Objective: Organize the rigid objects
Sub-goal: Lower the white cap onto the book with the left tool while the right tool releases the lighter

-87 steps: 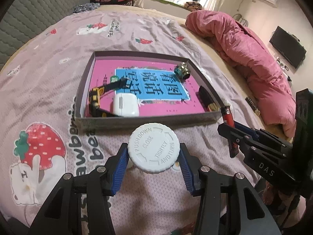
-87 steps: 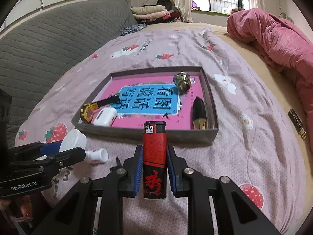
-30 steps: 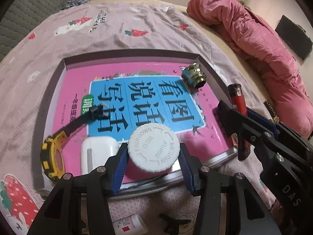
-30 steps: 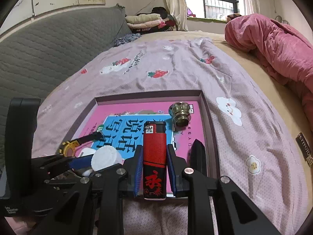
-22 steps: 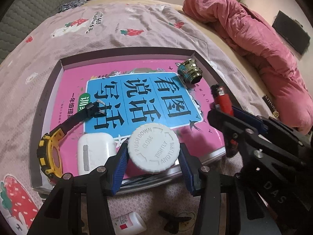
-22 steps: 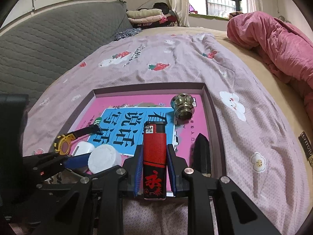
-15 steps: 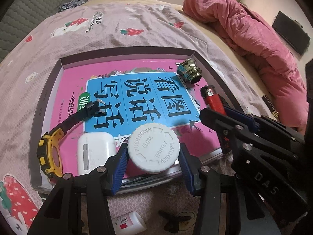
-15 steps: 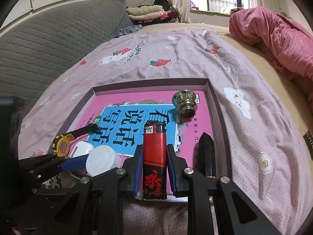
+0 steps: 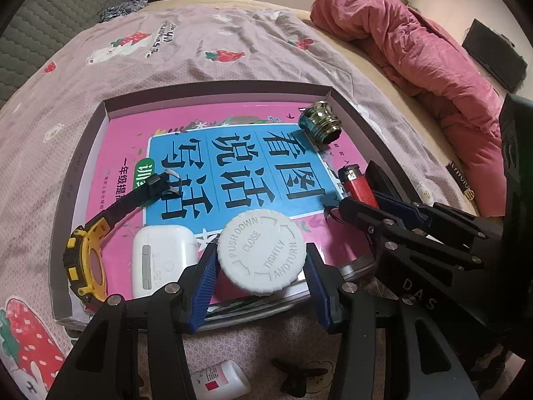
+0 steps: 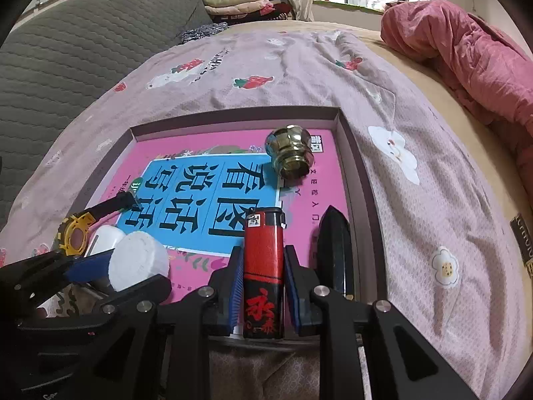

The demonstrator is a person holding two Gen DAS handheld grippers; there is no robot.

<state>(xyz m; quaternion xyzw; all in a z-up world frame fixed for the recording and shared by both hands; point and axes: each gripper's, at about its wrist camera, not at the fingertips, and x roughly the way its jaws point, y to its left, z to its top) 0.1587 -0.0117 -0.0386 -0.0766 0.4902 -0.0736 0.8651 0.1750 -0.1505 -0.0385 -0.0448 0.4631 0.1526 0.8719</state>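
Note:
A shallow grey box lined with a pink and blue book cover lies on the bed. My left gripper is shut on a white bottle with a child-proof cap, held over the box's near edge. My right gripper is shut on a red and black lighter, over the box's near right part; it also shows in the left wrist view. In the box lie a yellow watch, a white earbud case, a brass knob and a black pointed object.
A small white bottle with a red label and a small dark object lie on the sheet in front of the box. A pink quilt is heaped at the right. Folded clothes sit at the bed's far end.
Both grippers have moved forward from the sheet to over the box's near side, still holding the bottle and the lighter. The right one has drifted left, closer to the left one.

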